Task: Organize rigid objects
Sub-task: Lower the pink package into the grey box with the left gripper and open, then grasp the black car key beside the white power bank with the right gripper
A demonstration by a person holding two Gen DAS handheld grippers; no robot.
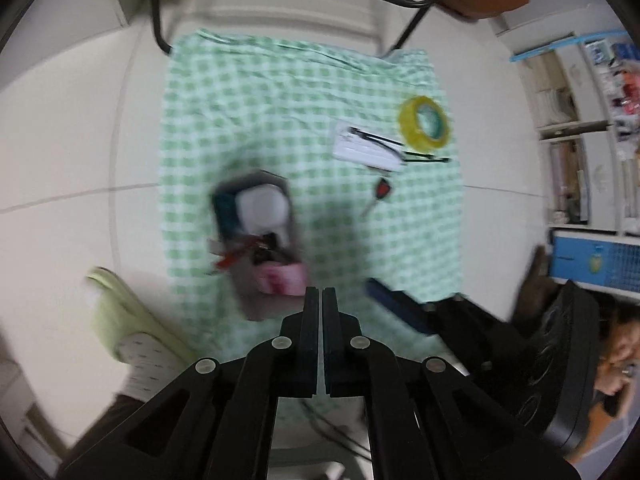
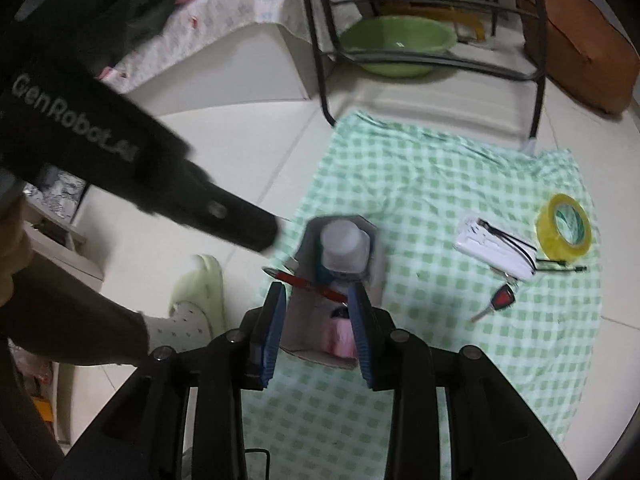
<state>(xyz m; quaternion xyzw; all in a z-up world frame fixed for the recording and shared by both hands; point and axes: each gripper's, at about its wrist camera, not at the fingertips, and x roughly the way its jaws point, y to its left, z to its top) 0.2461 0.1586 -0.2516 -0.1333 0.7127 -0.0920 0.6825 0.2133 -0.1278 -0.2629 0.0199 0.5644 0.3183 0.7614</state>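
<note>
The grey box (image 2: 336,280) sits on the green checked cloth (image 2: 440,184) on the floor, and I can see a white bottle (image 2: 344,246), a red pen (image 2: 308,282) poking over its left edge and something pink (image 2: 340,336) inside. My right gripper (image 2: 318,332) hangs over the near end of the box with its jaws apart on either side; whether the blue pads touch the walls I cannot tell. My left gripper (image 1: 322,300) has its jaws together on nothing, over the cloth just beside the box. Well to the right lie a white card (image 2: 496,250), a key (image 2: 498,302) and a yellow tape roll (image 2: 564,226).
</note>
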